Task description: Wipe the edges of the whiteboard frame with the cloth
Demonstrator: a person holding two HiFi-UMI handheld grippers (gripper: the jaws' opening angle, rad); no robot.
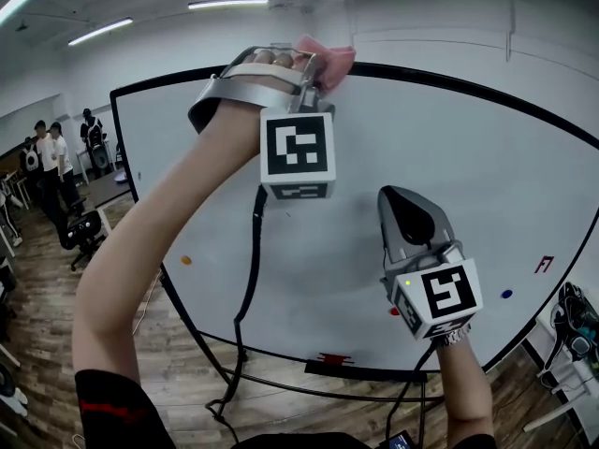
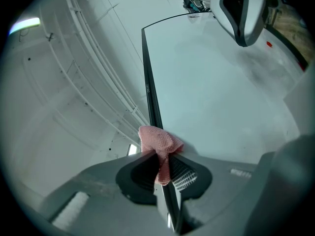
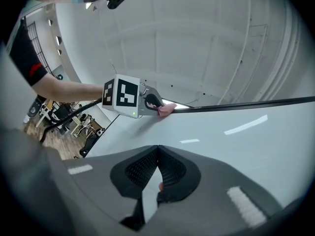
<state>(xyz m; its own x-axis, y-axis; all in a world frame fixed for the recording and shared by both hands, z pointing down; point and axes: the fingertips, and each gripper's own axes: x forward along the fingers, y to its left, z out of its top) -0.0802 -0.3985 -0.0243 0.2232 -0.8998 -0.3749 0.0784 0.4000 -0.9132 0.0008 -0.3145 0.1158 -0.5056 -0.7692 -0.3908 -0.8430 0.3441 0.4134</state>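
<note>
left gripper pinches cloth | long axis along jaws, bunch on frame edge

White walls, wood-plank floor. Ceiling strip lights lit. Black office chair, people standing far left.

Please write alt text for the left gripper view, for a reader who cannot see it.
The left gripper holds a pink cloth against the black whiteboard frame. The right gripper hangs over the white board surface farther on.
</note>
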